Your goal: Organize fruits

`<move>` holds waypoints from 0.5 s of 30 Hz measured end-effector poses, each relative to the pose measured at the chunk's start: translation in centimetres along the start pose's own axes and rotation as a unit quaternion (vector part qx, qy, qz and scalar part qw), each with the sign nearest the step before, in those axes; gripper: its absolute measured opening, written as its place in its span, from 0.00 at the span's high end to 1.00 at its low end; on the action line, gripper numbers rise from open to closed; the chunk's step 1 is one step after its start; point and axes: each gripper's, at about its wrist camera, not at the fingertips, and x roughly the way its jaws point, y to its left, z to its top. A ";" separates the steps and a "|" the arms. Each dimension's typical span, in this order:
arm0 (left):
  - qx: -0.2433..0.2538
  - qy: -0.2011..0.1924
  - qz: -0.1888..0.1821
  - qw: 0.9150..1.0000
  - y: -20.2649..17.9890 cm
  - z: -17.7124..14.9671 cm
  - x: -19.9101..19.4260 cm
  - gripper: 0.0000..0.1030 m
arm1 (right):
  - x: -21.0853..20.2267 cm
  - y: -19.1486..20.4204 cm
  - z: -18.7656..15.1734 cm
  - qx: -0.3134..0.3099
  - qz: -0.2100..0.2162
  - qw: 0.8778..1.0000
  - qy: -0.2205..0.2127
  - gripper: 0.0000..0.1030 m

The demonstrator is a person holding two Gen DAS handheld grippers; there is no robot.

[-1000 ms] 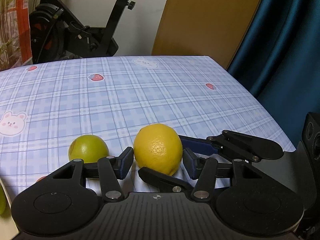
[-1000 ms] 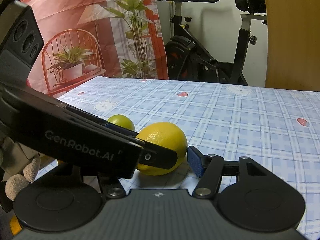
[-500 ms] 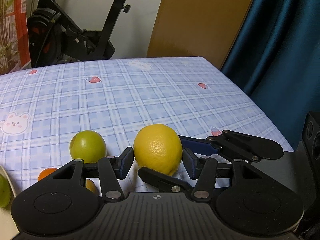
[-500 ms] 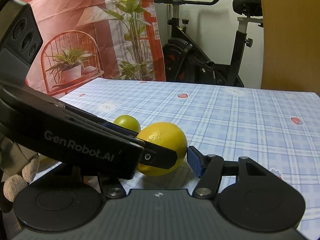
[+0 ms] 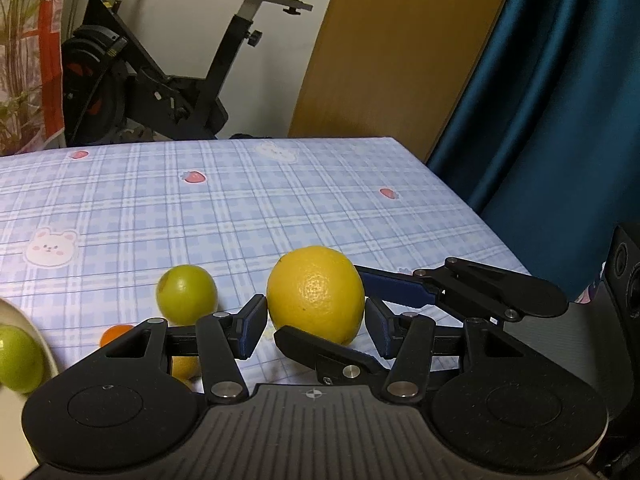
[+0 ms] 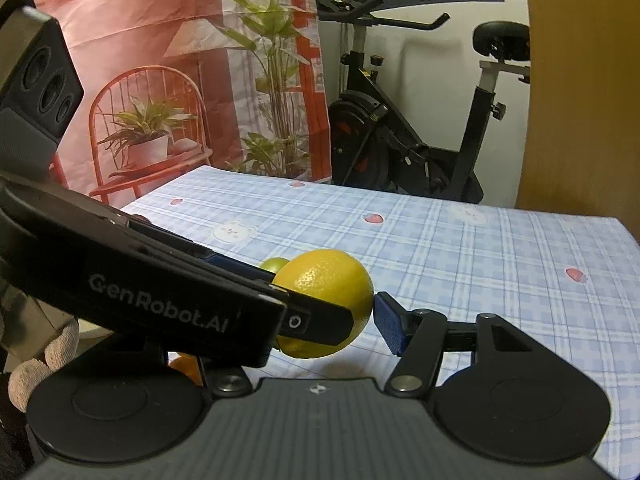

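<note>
On the blue checked tabletop (image 5: 280, 208), both my grippers, left (image 5: 316, 322) and right (image 6: 332, 312), squeeze the big round yellow lemon (image 5: 315, 294) together, lifting it safely off the cloth.

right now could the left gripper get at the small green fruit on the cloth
Probably not yet. The left gripper has the big yellow citrus between its fingers, and the right gripper's fingers crowd the same fruit. The small green fruit lies bare, just left of it, so the path opens once the citrus is set down.
</note>
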 end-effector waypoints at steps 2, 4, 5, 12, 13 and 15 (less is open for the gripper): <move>-0.003 -0.005 0.001 1.000 0.2 -0.1 -0.7 0.45 | -0.2 0.5 0.2 -0.005 0.000 1.000 -0.001 0.40; -0.005 -0.009 0.002 1.000 0.4 -0.1 -1.3 0.45 | -0.3 1.0 0.5 -0.010 0.002 1.000 -0.002 0.40; -0.006 -0.011 0.003 1.000 0.5 -0.2 -1.7 0.45 | -0.3 1.4 0.6 -0.013 0.003 1.000 -0.002 0.40; -0.023 -0.028 0.009 0.999 2.1 -0.6 -4.0 0.45 | -0.2 3.6 1.5 -0.033 0.011 0.999 -0.003 0.40; -0.025 -0.030 0.010 0.999 2.4 -0.7 -4.4 0.45 | -0.2 4.0 1.6 -0.036 0.013 0.999 -0.003 0.40; -0.030 -0.034 0.013 0.999 2.9 -0.8 -5.0 0.45 | 0.0 4.8 1.8 -0.043 0.016 0.999 -0.003 0.40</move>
